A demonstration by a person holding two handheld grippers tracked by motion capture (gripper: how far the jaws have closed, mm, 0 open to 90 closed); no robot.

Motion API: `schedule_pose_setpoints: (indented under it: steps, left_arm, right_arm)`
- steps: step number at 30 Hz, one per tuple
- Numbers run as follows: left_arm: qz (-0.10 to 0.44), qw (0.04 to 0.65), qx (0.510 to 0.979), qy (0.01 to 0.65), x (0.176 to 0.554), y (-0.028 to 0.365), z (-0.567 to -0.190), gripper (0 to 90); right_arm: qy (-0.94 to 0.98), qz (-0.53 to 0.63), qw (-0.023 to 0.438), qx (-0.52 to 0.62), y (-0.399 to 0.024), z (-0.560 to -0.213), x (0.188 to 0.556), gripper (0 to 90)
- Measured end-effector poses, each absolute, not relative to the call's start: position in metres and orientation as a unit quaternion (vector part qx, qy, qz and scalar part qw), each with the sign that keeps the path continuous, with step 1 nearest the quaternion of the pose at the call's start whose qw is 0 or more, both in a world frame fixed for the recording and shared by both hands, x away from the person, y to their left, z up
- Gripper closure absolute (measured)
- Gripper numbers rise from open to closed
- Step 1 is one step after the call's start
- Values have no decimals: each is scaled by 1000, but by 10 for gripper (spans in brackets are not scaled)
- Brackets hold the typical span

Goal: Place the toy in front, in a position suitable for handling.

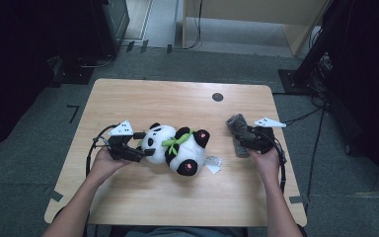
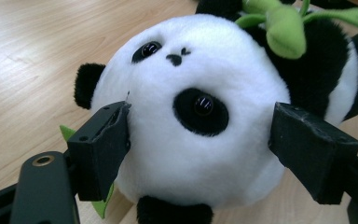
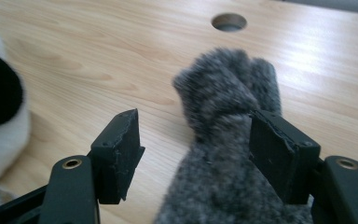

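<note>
A plush panda (image 1: 176, 148) is lying near the middle of a light wooden table (image 1: 143, 197), its head sitting between the spread jaws of the left gripper (image 1: 145, 143), one pad brushing the fur. The right gripper (image 1: 249, 140) is standing open around a grey fuzzy sock (image 1: 237, 131) near the right edge. A round cable hole (image 1: 217, 97) is showing farther back, and grey carpet (image 1: 24, 163) is surrounding the table.

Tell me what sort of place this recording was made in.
Probably a lab or recording room: a lone wooden table on grey carpet, taped floor marks, and dark equipment stands with cables.
</note>
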State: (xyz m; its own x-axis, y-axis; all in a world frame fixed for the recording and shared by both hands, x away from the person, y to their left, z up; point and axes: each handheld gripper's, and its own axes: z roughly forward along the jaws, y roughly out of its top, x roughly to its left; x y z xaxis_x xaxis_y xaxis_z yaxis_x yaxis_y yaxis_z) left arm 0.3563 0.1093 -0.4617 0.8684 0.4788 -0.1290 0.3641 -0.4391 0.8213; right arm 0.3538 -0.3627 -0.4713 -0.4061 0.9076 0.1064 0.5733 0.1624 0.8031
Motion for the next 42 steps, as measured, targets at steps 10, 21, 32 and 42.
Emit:
schedule_pose_setpoints:
  steps: [10,21,32,42]
  left_arm:
    - [53,463,845,263,360,109,-474,98]
    - [9,467,839,278,368,111,-482,48]
    - [23,461,844,274,365,111,-479,233]
    - [33,448,845,290,359,107,-470,518]
  right_arm:
    - [725,387,186,538,-381,-492,371,369]
    - [740,360,180,539,-375,-505,380,492]
    - [739,365,159,543,-378,-508,383,624]
    - [735,365,153,551,-379,-508,383,746]
